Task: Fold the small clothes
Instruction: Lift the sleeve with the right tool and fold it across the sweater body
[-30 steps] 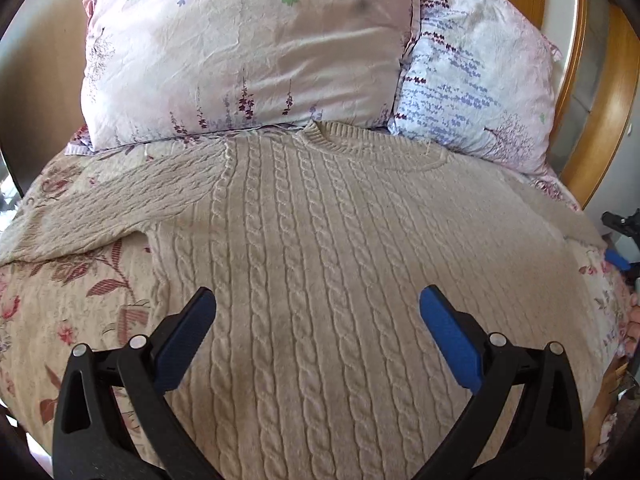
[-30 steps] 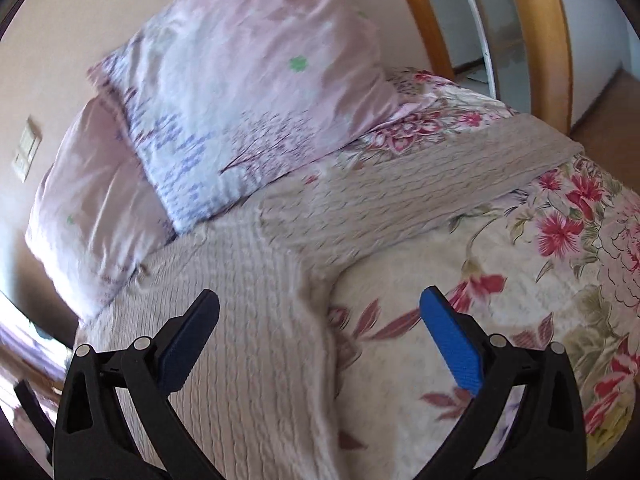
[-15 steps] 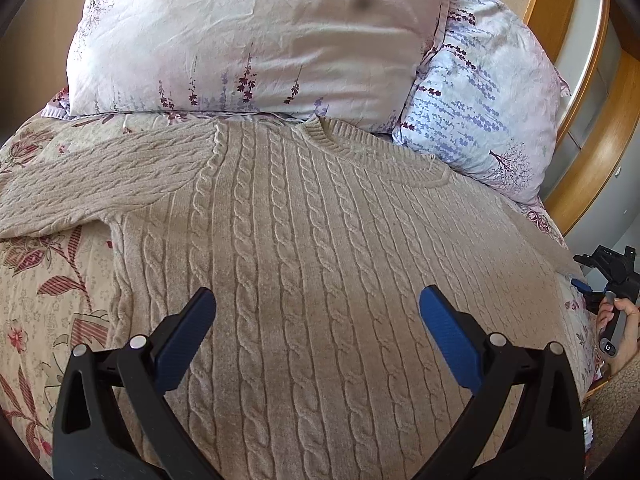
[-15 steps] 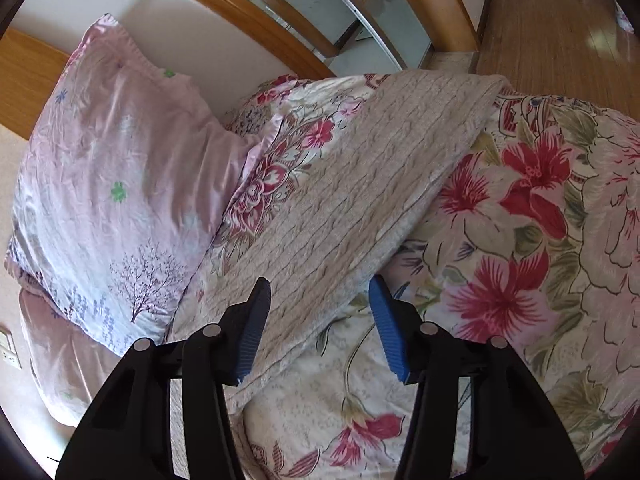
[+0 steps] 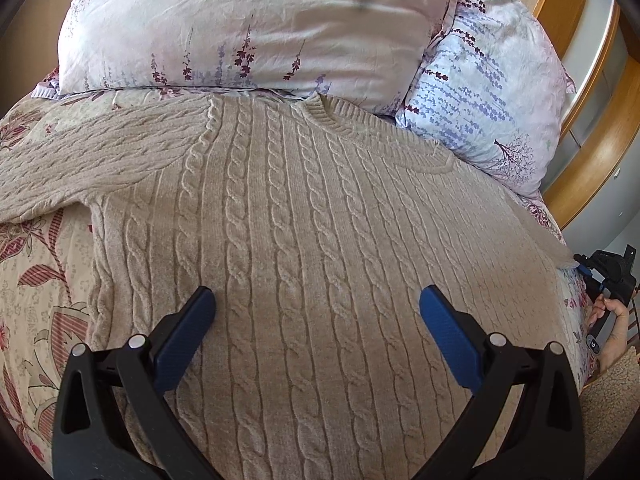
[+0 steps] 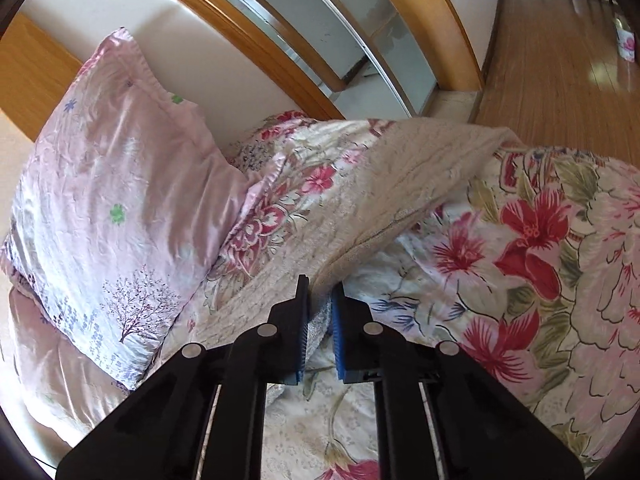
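Observation:
A beige cable-knit sweater (image 5: 304, 240) lies flat, front up, on a floral bedspread (image 5: 36, 280), its collar toward the pillows. My left gripper (image 5: 316, 308) is open and empty, hovering over the lower middle of the sweater's body. In the right wrist view my right gripper (image 6: 320, 300) is shut on the lower edge of the sweater's right sleeve (image 6: 400, 192), which stretches away toward the bed's edge. The right gripper also shows at the far right of the left wrist view (image 5: 608, 272), held by a hand.
Two pink and lilac floral pillows (image 5: 256, 24) (image 5: 488, 92) lean against the wall at the head of the bed. A wooden frame with glass (image 6: 360, 32) and a wooden floor (image 6: 560, 60) lie beyond the bed's right side.
My right gripper moved to the right sleeve and closed from wide open to shut on its edge. My left gripper moved a little forward over the sweater and stayed open.

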